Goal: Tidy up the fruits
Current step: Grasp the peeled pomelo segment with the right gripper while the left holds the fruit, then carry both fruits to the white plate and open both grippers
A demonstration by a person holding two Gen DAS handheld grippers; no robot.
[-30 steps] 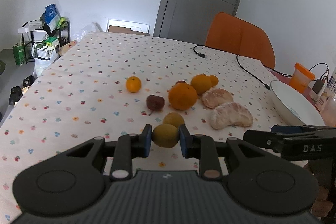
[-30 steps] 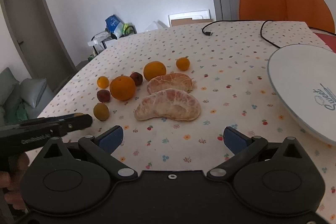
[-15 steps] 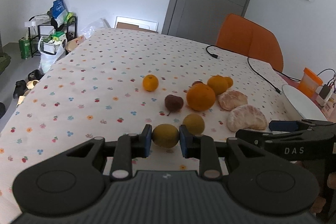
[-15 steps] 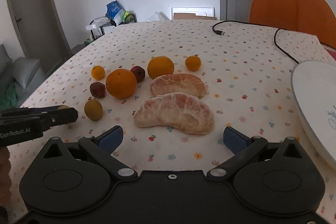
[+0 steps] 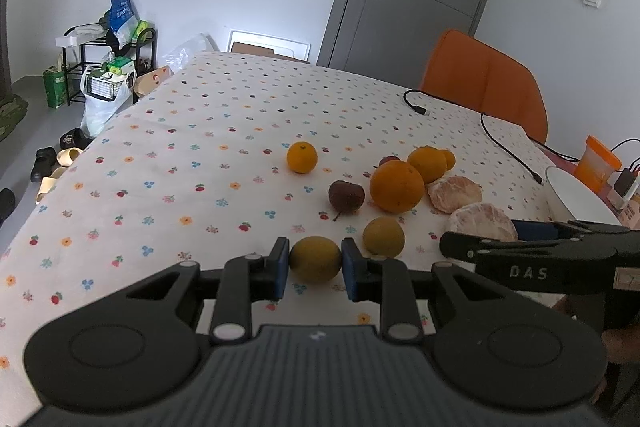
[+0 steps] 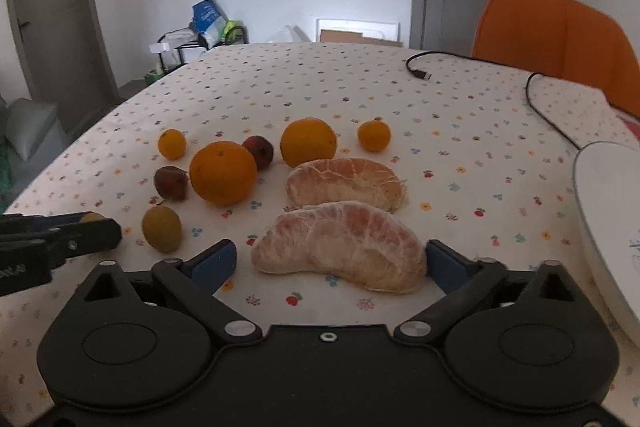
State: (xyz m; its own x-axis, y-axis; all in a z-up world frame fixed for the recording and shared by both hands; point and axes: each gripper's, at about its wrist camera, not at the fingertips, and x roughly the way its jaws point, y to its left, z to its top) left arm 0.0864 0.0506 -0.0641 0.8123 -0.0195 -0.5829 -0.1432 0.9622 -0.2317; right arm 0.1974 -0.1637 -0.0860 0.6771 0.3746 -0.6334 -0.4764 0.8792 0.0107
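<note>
Left tool [image 5: 315,267]: clamped on a small yellow-green fruit [image 5: 315,259], held above the desk [image 5: 200,131].
Right tool [image 6: 331,263]: jaws closing around the near pomelo segment [image 6: 340,247], lying on the desk.
Handling: the segment is judged soft and light; its thick middle is best taken gently.

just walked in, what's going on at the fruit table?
A person holding a gripper in each hand is sorting fruit on a dotted tablecloth. The left gripper is shut on a small yellow-green fruit. The right gripper straddles the nearer peeled pomelo piece, its fingers closing in but not yet gripping it. Oranges, dark red fruits, a second pomelo piece and another yellow-green fruit lie loose. A white plate sits to the right.
</note>
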